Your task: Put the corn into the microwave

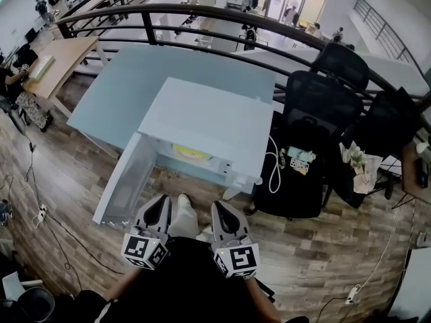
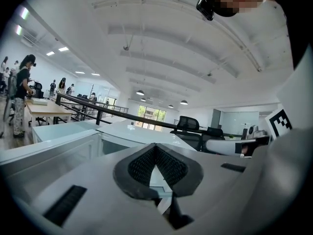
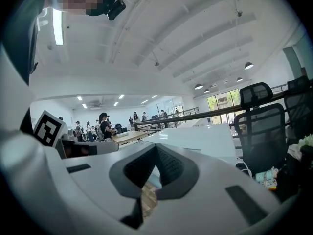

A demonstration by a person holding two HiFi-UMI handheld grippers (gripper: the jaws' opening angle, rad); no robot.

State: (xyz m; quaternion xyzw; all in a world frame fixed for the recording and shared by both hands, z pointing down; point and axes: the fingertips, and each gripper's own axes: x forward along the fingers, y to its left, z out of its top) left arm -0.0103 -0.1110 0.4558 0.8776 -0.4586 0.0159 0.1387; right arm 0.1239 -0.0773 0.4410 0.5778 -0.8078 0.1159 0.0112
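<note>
A white microwave (image 1: pixel 202 123) stands on the wooden floor with its door (image 1: pixel 124 180) swung open to the left. Something yellow, the corn (image 1: pixel 190 152), lies inside the cavity. Both grippers hang low in the head view, short of the microwave's front and apart from it. My left gripper (image 1: pixel 163 206) is shut with nothing between its pads; the left gripper view has its tips (image 2: pixel 155 146) aimed over the microwave top (image 2: pixel 132 131). My right gripper (image 1: pixel 220 210) is also shut and empty, its tips (image 3: pixel 156 147) pointing at the microwave top (image 3: pixel 195 141).
A pale blue table (image 1: pixel 121 86) stands behind the microwave, with a black railing (image 1: pixel 202 12) beyond it. Black office chairs (image 1: pixel 316 113) crowd the right side, one with small items on its seat. A white cable (image 1: pixel 275 170) hangs by the microwave's right side.
</note>
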